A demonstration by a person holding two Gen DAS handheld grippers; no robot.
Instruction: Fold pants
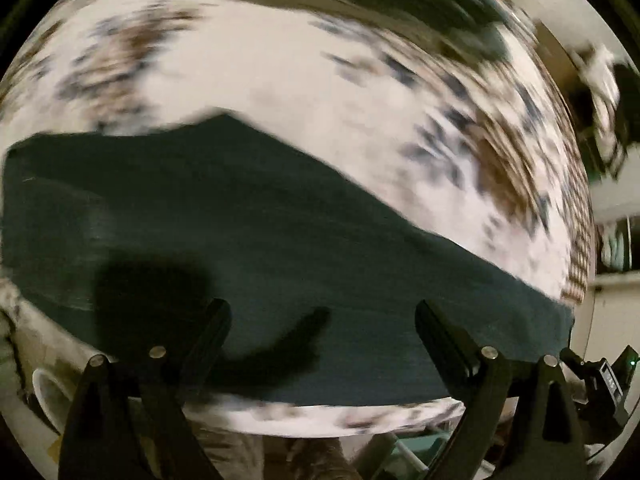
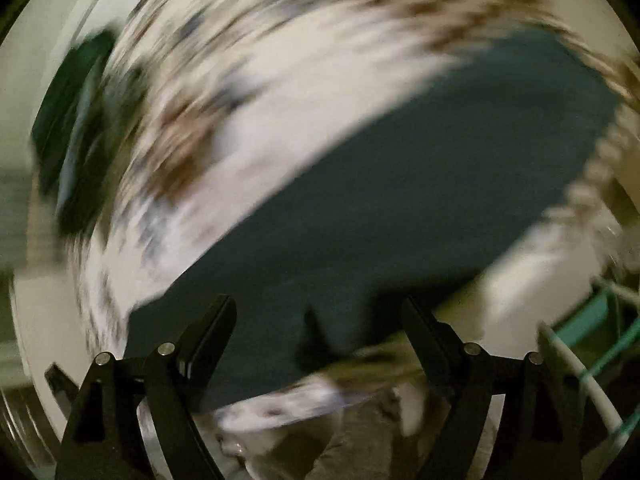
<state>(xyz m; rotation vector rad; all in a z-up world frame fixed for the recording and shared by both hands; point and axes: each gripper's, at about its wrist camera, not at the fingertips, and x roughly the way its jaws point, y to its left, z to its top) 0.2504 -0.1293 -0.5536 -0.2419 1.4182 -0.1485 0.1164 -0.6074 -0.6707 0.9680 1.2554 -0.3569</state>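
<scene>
Both views are heavily motion-blurred. The dark green pants [image 1: 248, 216] lie flat as a long matte band on a white cloth [image 1: 304, 80] with brown and grey print. The left gripper [image 1: 322, 316] and the right gripper [image 2: 318, 312] hover over the pants [image 2: 400, 184], jaws spread wide, holding nothing. No container can be made out.

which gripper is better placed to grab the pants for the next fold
Left, probably. The left gripper is open directly over the dark pants, cloth spanning both fingers. The right gripper is open at the pants' corner, one finger past the edge. Both views are blurred.
</scene>
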